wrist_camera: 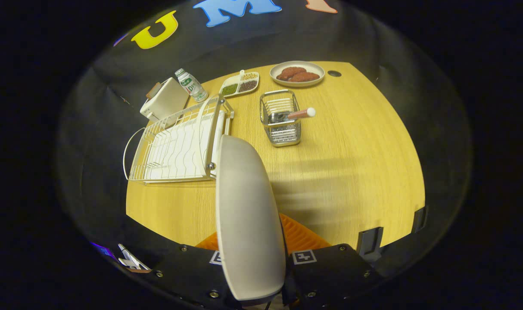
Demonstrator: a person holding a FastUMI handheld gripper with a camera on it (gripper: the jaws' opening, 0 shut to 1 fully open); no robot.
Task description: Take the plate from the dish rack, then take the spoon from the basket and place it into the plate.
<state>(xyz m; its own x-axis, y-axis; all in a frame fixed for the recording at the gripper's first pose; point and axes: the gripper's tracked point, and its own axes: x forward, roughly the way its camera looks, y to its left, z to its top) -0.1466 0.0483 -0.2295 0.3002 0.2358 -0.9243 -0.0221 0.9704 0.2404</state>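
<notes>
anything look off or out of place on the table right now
Nothing spilled or damaged. The only unusual sight is the plate, held on edge between the gripper fingers above the table, clear of the dish rack. The spoon leans in the basket, handle poking over the rim.

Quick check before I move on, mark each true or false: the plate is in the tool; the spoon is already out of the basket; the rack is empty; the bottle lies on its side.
1. The plate is held in the tool, edge-on between its fingers. True.
2. The spoon is out of the basket. False: it sits in the basket, handle sticking out.
3. The rack holds no dishes. True.
4. The bottle lies on its side. False: it stands upright by the rack.
</notes>
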